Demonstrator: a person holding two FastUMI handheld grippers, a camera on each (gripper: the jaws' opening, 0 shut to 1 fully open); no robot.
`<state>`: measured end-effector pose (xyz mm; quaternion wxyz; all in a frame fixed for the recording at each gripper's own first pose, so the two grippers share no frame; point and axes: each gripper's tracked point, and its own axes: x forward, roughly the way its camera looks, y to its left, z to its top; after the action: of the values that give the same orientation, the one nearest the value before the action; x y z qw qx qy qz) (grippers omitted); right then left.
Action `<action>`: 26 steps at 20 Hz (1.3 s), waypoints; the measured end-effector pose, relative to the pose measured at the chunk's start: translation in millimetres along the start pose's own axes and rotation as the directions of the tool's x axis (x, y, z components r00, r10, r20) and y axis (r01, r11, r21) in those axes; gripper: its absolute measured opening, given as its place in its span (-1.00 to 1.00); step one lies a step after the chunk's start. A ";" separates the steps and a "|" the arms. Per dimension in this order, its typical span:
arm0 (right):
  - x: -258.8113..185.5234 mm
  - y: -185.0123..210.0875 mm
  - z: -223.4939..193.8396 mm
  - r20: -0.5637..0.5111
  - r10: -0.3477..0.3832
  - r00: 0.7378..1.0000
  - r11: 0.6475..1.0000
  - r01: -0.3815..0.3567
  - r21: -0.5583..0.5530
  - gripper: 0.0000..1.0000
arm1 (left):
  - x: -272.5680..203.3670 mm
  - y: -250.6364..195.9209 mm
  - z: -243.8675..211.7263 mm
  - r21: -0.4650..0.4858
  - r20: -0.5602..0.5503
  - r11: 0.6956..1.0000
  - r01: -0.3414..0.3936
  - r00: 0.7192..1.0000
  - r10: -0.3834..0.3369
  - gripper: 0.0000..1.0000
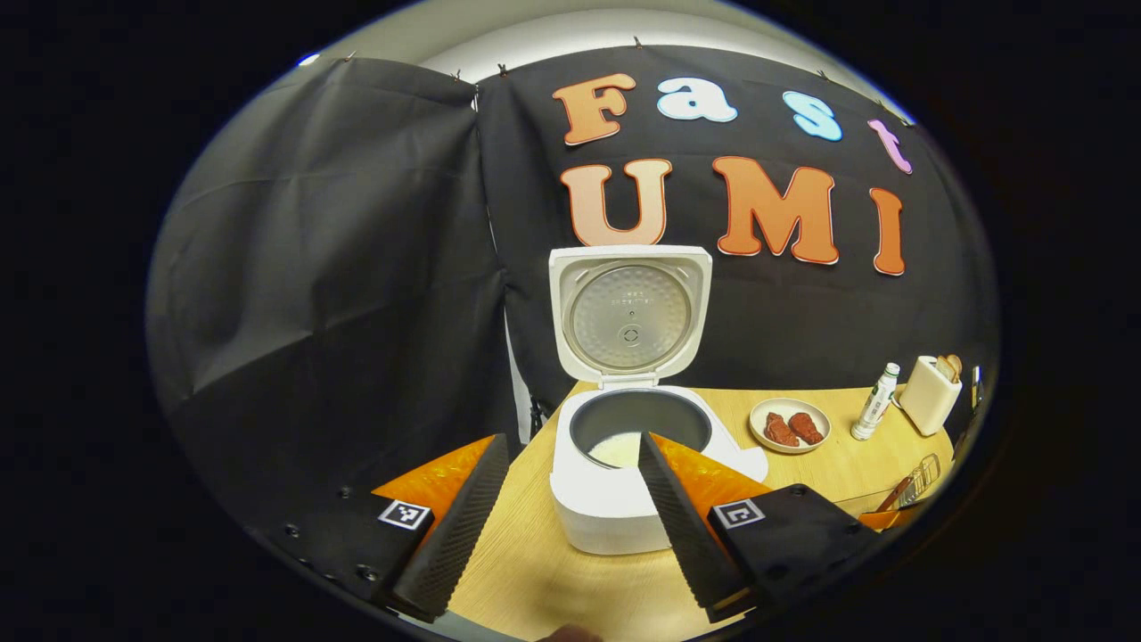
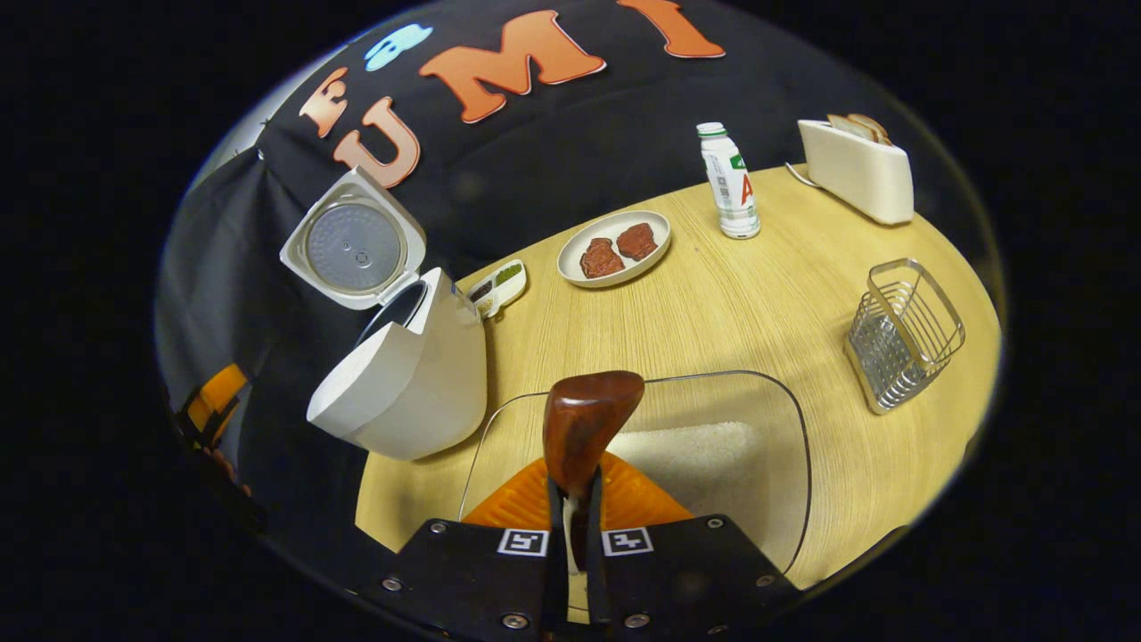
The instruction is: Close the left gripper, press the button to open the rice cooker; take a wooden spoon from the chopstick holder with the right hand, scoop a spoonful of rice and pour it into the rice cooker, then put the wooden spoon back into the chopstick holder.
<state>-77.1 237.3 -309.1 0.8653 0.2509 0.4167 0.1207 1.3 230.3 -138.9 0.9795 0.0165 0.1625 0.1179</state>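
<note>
Right claw point(image 2: 575, 513) grips wooden spoon point(image 2: 584, 428) upright, bowl up.

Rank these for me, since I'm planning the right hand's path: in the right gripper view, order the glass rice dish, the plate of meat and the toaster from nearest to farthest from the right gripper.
1. Glass rice dish: directly under the right gripper, which holds the wooden spoon.
2. Plate of meat: mid-table, ahead.
3. Toaster: far right edge, by the wall.
</note>
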 end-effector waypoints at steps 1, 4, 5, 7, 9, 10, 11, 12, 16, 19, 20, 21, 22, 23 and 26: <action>-1.6 -1.2 -1.8 -0.012 0.011 1.000 0.999 -0.010 0.038 -0.84 | -1.1 -0.4 0.2 0.000 0.000 1.000 0.000 1.000 0.000 0.97; -7.7 4.7 1.9 -0.006 0.074 0.997 0.990 -0.073 0.124 -0.84 | -2.3 -1.8 1.0 -0.002 0.003 1.000 -0.003 1.000 0.003 0.98; -6.8 4.4 1.5 -0.007 0.091 0.996 0.985 -0.089 0.148 -0.84 | -1.5 -3.2 0.6 -0.002 0.001 1.000 -0.003 1.000 0.003 0.98; -7.1 1.9 3.9 -0.007 0.119 0.993 0.973 -0.115 0.198 -0.84 | 0.4 -5.6 2.0 -0.002 0.000 1.000 -0.002 1.000 0.002 0.98; -10.8 0.6 5.8 0.005 0.150 0.989 0.958 -0.147 0.244 -0.84 | -2.1 -8.6 6.2 0.007 0.009 1.000 -0.002 1.000 0.002 0.98; -10.8 -0.6 8.9 0.010 0.163 0.987 0.950 -0.159 0.268 -0.84 | -2.3 -10.3 8.2 0.011 0.013 1.000 -0.001 1.000 0.001 0.97; -13.0 -2.8 13.4 0.022 0.179 0.984 0.939 -0.177 0.294 -0.84 | -3.3 -11.4 10.2 0.015 0.018 1.000 -0.001 1.000 0.000 0.97; -14.7 -6.6 19.4 0.035 0.186 0.982 0.931 -0.188 0.313 -0.84 | -3.4 -13.3 11.6 0.018 0.021 1.000 0.000 1.000 0.000 0.98; -24.4 -17.7 43.2 0.086 0.216 0.973 0.887 -0.232 0.400 -0.84 | -6.3 -18.3 15.3 0.021 0.026 1.000 0.000 1.000 -0.001 0.98; -36.1 -24.8 57.8 0.136 0.248 0.959 0.836 -0.283 0.470 -0.84 | -9.8 -18.2 17.6 0.026 0.033 1.000 -0.007 0.999 0.006 0.97; -38.3 -28.0 63.8 0.148 0.254 0.956 0.823 -0.294 0.487 -0.84 | -10.1 -17.4 18.9 0.027 0.034 1.000 -0.012 0.999 0.011 0.98; -40.2 -26.8 69.2 0.163 0.264 0.951 0.804 -0.310 0.507 -0.85 | -10.9 -17.1 19.4 0.027 0.036 0.999 -0.017 0.999 0.016 0.98; -42.2 -25.4 74.7 0.173 0.278 0.945 0.784 -0.328 0.527 -0.84 | -11.1 -16.8 19.7 0.025 0.037 0.999 -0.021 0.999 0.020 0.98; -44.2 -21.0 86.7 0.189 0.294 0.937 0.760 -0.349 0.548 -0.85 | -11.9 -16.5 20.4 0.021 0.037 0.999 -0.025 0.999 0.024 0.98; -47.9 -15.4 101.6 0.226 0.338 0.914 0.697 -0.405 0.592 -0.84 | -13.4 -18.4 22.6 0.009 0.040 0.999 -0.031 0.999 0.030 0.98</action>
<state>-27.5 170.5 -232.2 0.7089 0.6088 0.3297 0.1345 0.4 209.4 -114.6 0.9806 0.0263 0.1431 0.1317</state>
